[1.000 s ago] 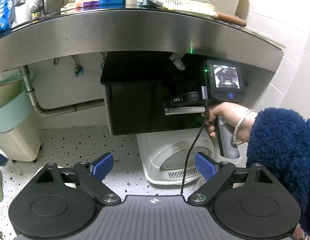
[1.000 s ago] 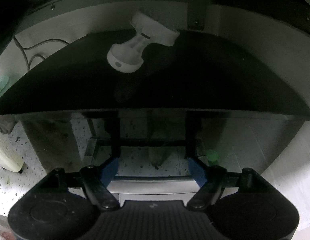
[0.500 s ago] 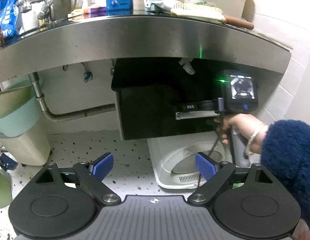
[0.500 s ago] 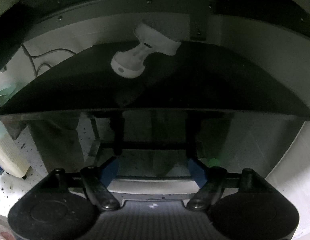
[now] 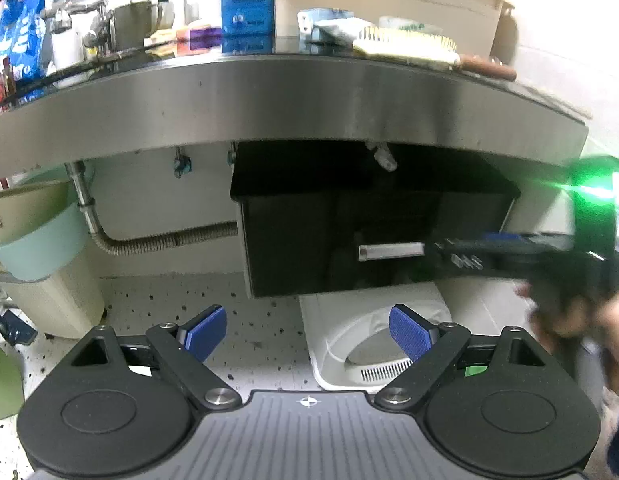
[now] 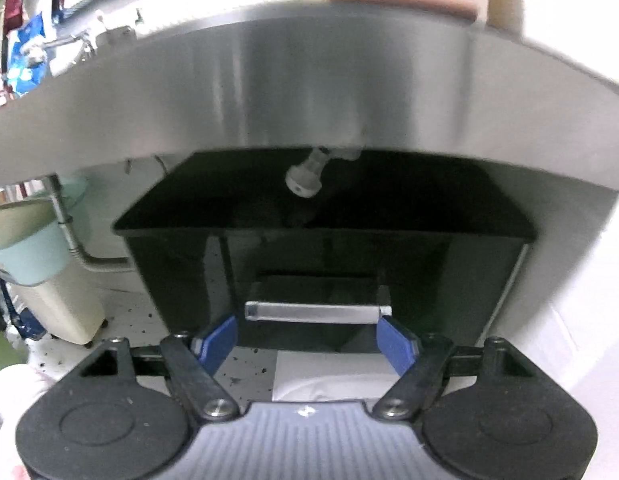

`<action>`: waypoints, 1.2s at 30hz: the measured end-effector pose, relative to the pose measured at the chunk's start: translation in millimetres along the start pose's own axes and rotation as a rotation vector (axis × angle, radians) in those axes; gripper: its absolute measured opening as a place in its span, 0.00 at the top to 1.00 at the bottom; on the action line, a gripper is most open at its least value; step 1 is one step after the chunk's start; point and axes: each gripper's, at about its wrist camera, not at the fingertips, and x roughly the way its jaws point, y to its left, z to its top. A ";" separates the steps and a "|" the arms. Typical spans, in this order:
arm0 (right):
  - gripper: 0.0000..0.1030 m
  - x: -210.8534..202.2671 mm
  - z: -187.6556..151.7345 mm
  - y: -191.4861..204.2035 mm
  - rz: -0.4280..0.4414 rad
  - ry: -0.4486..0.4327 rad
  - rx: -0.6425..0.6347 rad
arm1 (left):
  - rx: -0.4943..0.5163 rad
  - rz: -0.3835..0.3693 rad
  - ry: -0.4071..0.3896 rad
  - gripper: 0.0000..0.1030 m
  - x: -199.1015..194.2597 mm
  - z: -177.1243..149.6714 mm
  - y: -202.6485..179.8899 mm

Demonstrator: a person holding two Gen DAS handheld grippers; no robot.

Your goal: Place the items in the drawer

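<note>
A black drawer unit (image 5: 349,232) hangs under the steel counter (image 5: 269,100); it has a silver bar handle (image 5: 390,251). In the right wrist view the drawer (image 6: 329,240) fills the middle, and its handle (image 6: 317,313) lies just beyond my open right gripper (image 6: 307,344), between the blue pads but apart from them. My left gripper (image 5: 305,334) is open and empty, low over the floor, well back from the drawer. The right gripper shows blurred at the right of the left wrist view (image 5: 509,252). A hairbrush (image 5: 413,46) and other items lie on the counter.
A white clip (image 6: 305,174) hangs above the drawer top. A white machine (image 5: 373,344) sits on the floor under the drawer. A corrugated drain pipe (image 5: 149,242) and a mint bin (image 5: 33,248) stand left. A tiled wall (image 5: 569,60) closes the right side.
My right gripper has pulled back from the drawer handle, so the whole drawer front and counter edge now show. The left gripper has risen and backed away slightly.
</note>
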 end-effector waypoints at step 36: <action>0.10 -148.0 28.2 14.9 -0.148 -0.094 0.122 | -0.014 -0.004 -0.117 0.14 -46.0 41.6 -9.7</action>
